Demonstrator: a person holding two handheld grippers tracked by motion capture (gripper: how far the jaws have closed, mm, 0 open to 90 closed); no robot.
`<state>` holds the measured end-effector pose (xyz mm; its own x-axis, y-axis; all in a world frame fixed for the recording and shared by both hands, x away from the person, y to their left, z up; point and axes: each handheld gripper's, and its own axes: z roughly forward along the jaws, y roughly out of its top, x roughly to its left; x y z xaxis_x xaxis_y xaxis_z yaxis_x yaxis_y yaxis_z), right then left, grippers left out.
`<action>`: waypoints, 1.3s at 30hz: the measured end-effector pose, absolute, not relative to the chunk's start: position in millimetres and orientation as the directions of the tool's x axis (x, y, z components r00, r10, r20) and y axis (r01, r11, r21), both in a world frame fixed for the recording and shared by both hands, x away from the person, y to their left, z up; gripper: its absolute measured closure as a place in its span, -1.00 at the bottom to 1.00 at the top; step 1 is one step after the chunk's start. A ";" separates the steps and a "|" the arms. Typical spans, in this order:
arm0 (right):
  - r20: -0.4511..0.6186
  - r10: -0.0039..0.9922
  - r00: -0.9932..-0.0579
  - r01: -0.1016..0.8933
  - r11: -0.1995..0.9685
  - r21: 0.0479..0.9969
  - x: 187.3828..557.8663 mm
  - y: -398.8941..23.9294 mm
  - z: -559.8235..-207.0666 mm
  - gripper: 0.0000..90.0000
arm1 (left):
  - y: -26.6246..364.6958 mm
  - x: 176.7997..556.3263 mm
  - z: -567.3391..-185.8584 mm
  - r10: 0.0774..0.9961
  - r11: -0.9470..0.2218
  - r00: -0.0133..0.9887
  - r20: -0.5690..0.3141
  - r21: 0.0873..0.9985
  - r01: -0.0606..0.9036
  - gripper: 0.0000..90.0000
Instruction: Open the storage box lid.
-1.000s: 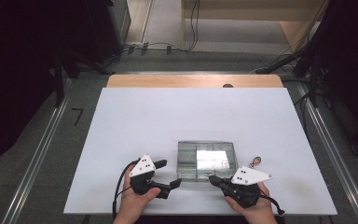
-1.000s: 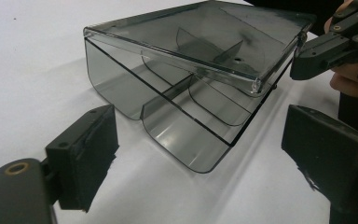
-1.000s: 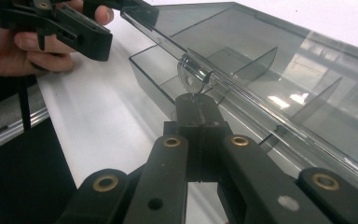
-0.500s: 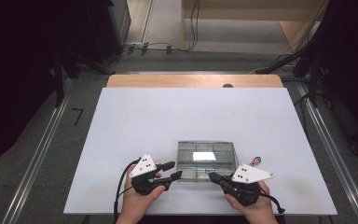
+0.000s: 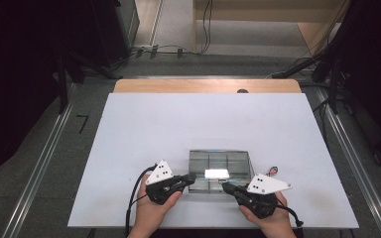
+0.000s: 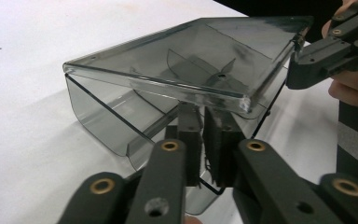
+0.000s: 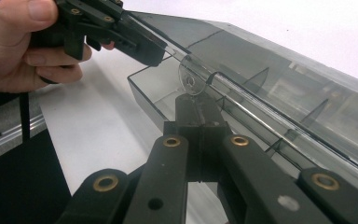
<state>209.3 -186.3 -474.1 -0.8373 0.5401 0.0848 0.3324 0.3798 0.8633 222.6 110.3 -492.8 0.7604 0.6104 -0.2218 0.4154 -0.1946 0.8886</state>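
A clear grey box (image 5: 221, 169) with little walls inside sat on the white table (image 5: 178, 129), near the person's edge. Its lid (image 6: 200, 56) was tipped up a bit. The left gripper (image 5: 188, 179) had just been closing and pinched the box's front wall. The right gripper (image 5: 226, 187) was shut tight at the box's near edge. Past the table were a grey floor (image 5: 39, 163) and dark stands. The left gripper view showed the gap under the lid. The right gripper view showed a small round tab (image 7: 192, 80) on the lid.
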 end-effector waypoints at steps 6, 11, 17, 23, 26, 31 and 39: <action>0.087 0.541 -0.836 0.334 0.377 0.864 209.4 -186.8 -474.0 0.97 | 110.5 224.6 -490.3 0.607 -0.187 0.763 -0.224 0.893 0.410 0.99; 0.094 0.541 -0.836 0.337 0.370 0.866 210.9 -190.8 -473.5 0.97 | 110.7 225.6 -490.1 0.606 -0.178 0.762 -0.229 0.894 0.411 0.99; 0.067 0.555 -0.829 0.327 0.383 0.864 211.8 -201.7 -474.7 0.97 | 111.6 227.4 -488.1 0.604 -0.165 0.761 -0.236 0.897 0.410 0.99; 0.071 0.591 -0.803 0.344 0.363 0.866 217.3 -220.6 -474.6 0.97 | 112.9 229.7 -486.2 0.605 -0.153 0.759 -0.239 0.901 0.406 0.99; 0.073 0.611 -0.788 0.355 0.354 0.865 221.4 -229.1 -474.6 0.97 | 113.6 231.0 -485.8 0.605 -0.143 0.757 -0.246 0.902 0.407 0.99; 0.084 0.637 -0.767 0.369 0.330 0.869 229.0 -240.1 -475.6 0.97 | 114.1 233.0 -485.3 0.606 -0.136 0.755 -0.250 0.903 0.408 0.99; 0.082 0.657 -0.749 0.373 0.316 0.873 236.5 -243.7 -474.9 0.97 | 115.5 235.2 -485.3 0.608 -0.128 0.752 -0.253 0.904 0.407 0.99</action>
<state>236.5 -243.7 -474.9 -0.7494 0.6570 0.0821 0.3726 0.3159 0.8726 235.2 115.5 -485.3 0.7524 0.6083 -0.2529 0.4074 -0.1279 0.9043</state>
